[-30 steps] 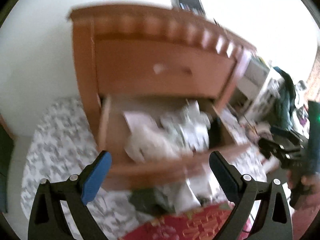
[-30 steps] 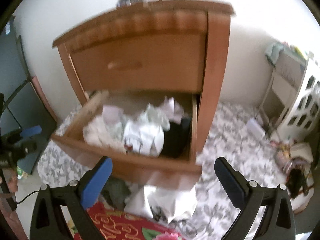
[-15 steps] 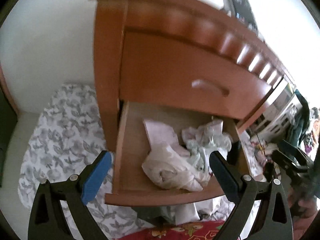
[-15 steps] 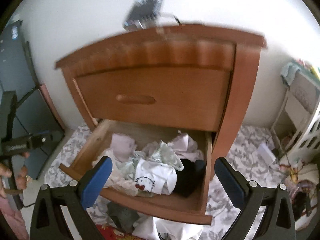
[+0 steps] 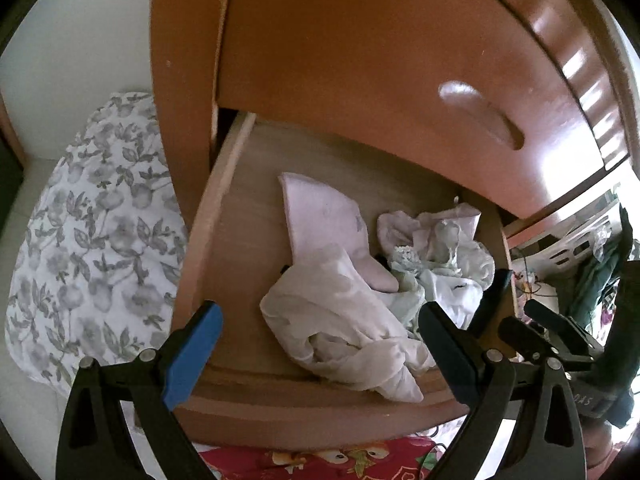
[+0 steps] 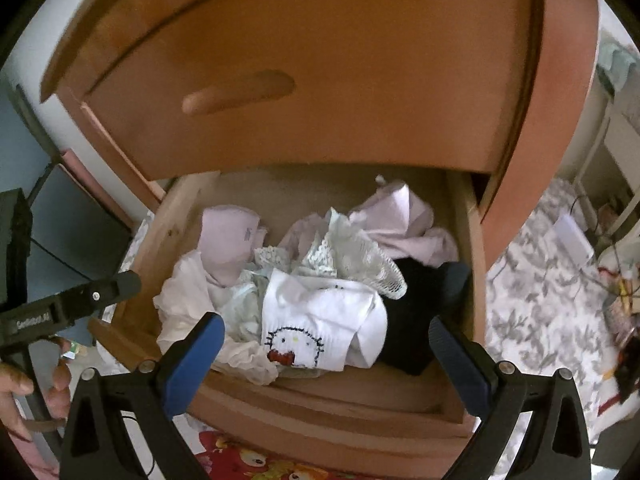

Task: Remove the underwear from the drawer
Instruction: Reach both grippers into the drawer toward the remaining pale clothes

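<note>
I'm in a home bedroom — a wooden nightstand point(image 6: 320, 80) stands before me, its open drawer point(image 6: 328, 404) full of underwear point(image 6: 320, 320). Floral bedding point(image 5: 92, 248) lies beside it.

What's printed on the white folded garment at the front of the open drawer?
A cartoon cat face with a red bow, on the white folded garment; clearest in the right wrist view.

The back of the open drawer point(image 6: 466, 232) lies hidden under the closed upper drawer front point(image 6: 320, 80), so how far the pile of underwear point(image 6: 320, 280) runs back cannot be told. The black garment point(image 6: 416, 320) is partly covered by the white cat-face piece point(image 6: 316, 320) beside that drawer's right wall, its shape unreadable. The clutter point(image 5: 580, 264) right of the drawer is too blurred to identify.
</note>
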